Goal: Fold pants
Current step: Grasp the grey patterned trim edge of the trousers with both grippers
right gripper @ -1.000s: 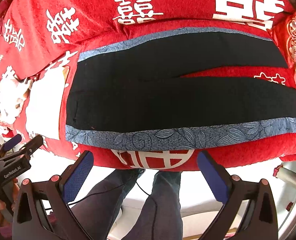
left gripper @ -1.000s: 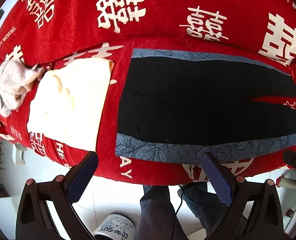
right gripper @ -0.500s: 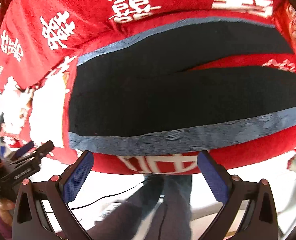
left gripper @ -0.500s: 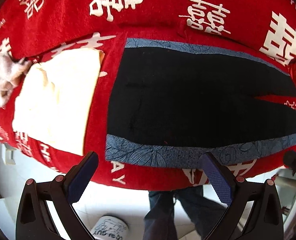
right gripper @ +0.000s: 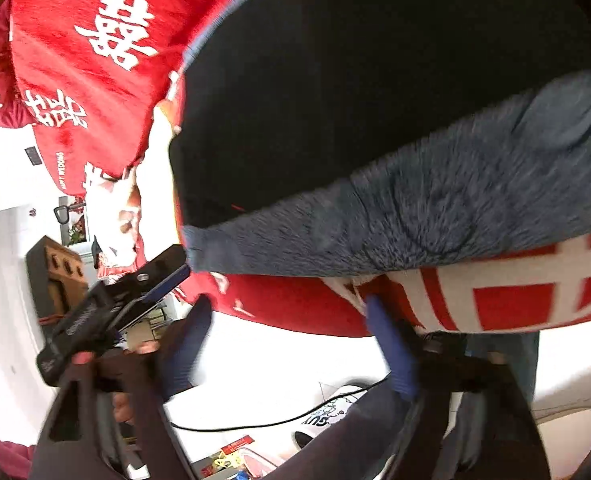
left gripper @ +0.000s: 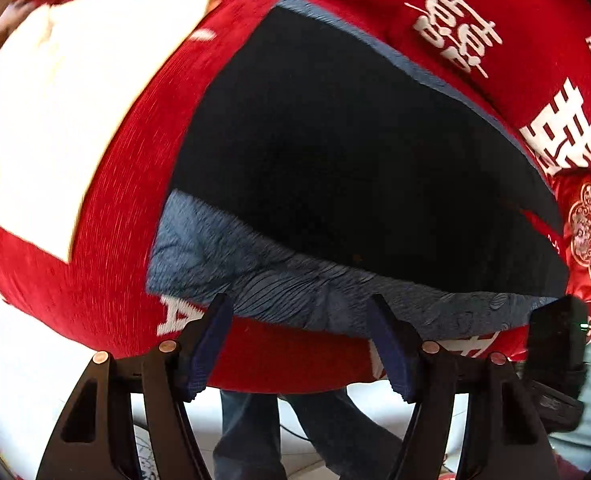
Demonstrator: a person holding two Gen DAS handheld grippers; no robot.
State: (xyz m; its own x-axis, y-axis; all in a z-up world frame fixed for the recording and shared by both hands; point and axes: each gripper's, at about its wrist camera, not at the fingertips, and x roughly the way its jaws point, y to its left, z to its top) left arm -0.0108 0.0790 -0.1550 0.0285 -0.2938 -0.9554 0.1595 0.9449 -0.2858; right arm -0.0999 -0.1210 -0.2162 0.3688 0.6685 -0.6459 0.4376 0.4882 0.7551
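Right wrist view motion-blurred; pants (right gripper: 375,92) run off top and right edges. Cream cloth (left gripper: 67,92) beside pants waistband clipped at left edge, smeared.

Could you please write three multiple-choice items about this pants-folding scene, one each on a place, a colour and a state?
1. Where does the white folded cloth lie relative to the pants in the left wrist view?
A. left
B. right
C. on top

2. What colour is the patterned band along the pants' near edge?
A. yellow
B. grey-blue
C. green

3. How is the left tool?
A. shut on the pants
B. open, holding nothing
C. out of view

Answers: 1 A, red blanket separates them; 2 B, leaf-patterned strip; 3 B, fingers apart at the band.
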